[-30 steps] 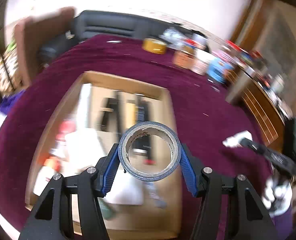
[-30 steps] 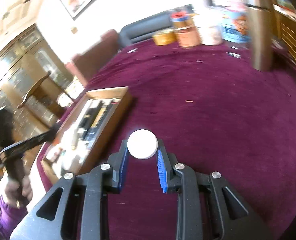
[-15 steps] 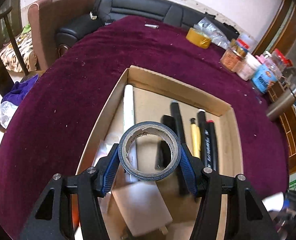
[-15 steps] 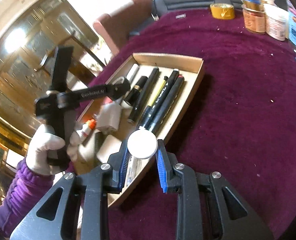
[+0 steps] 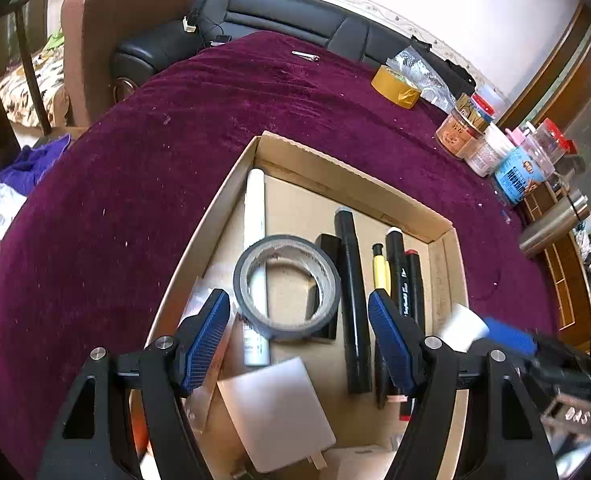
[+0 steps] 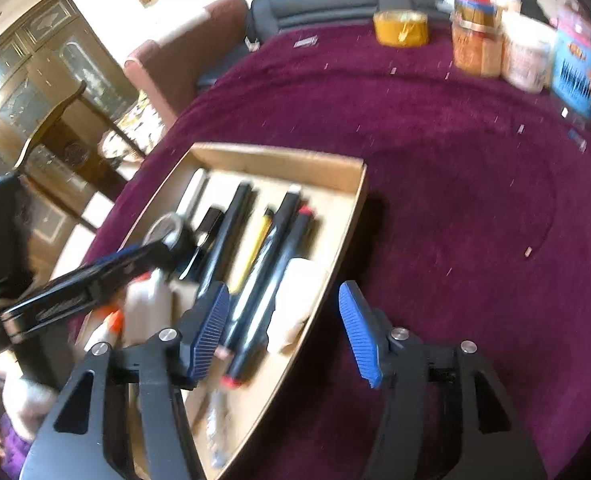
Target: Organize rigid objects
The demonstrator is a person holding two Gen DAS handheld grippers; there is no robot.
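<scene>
A cardboard tray point(image 5: 359, 178) point(image 6: 279, 160) lies on the purple tablecloth and holds markers, a white tube and other items. My left gripper point(image 5: 299, 340) is open above the tray. A roll of grey tape point(image 5: 286, 286) lies in the tray just beyond its fingers, over the white tube point(image 5: 254, 248). My right gripper point(image 6: 283, 332) is open over the tray's right wall. A white cylinder point(image 6: 295, 308) lies inside the tray by that wall; it also shows in the left wrist view point(image 5: 463, 326).
Black and red-tipped markers point(image 5: 405, 276) and a yellow pen point(image 5: 380, 270) lie side by side in the tray. A white box point(image 5: 275, 412) sits at its near end. A yellow tape roll point(image 5: 395, 87), jars point(image 5: 461, 130) and a steel flask point(image 5: 551, 224) stand at the table's far right.
Both grippers have opened. The grey tape left my left gripper and now lies in the tray. The white cylinder left my right gripper and lies by the tray's right wall.
</scene>
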